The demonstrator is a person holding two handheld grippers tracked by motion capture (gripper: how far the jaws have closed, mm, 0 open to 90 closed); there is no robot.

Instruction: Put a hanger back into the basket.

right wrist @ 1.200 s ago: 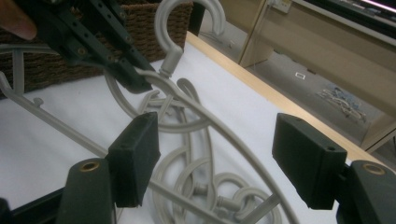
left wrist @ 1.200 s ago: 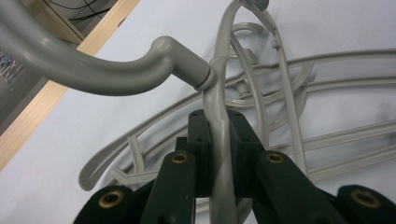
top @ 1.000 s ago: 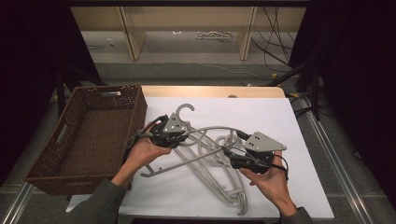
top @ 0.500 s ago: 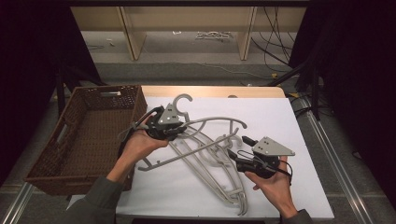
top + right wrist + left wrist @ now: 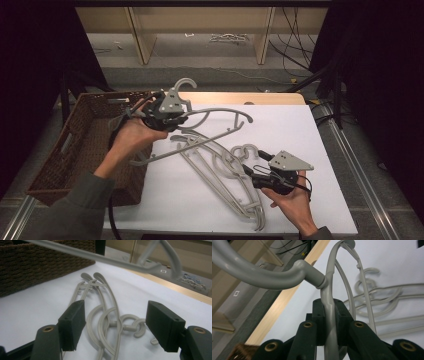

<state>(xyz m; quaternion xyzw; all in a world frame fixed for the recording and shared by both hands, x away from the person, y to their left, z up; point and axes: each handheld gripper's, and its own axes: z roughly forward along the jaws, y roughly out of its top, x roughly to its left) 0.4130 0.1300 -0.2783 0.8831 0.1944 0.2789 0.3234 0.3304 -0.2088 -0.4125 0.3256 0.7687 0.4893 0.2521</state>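
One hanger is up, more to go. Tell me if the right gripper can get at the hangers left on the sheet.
Probably yes. The right gripper sits open and low beside the flat hangers, their hooks lying between its jaws. The lifted hanger in the left gripper hangs above them, off the pile.

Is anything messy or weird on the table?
Yes. The grey hangers on the white sheet lie tangled, overlapping crookedly. The left gripper holds one hanger tilted in the air beside the basket.
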